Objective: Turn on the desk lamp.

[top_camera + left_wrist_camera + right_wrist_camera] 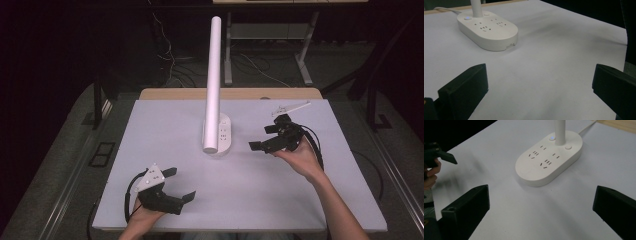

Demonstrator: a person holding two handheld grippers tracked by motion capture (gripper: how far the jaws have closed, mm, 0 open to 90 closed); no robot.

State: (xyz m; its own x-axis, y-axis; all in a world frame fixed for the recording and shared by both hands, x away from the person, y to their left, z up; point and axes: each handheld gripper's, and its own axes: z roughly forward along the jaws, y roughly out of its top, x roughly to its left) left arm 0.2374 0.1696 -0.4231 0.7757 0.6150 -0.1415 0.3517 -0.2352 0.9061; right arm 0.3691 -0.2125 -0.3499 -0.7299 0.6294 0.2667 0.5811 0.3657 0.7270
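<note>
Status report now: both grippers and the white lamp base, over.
Left gripper open, empty. Right gripper open, empty. Lamp base untouched, mid-table. Nothing between.

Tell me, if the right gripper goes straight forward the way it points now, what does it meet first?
Probably the white socket base: it lies ahead between the right gripper's open fingers, with bare table before it.

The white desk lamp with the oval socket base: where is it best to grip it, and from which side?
Probably the slim upright white post, low near the oval socket base, from the right gripper's side: the base looks too wide and flat.
</note>
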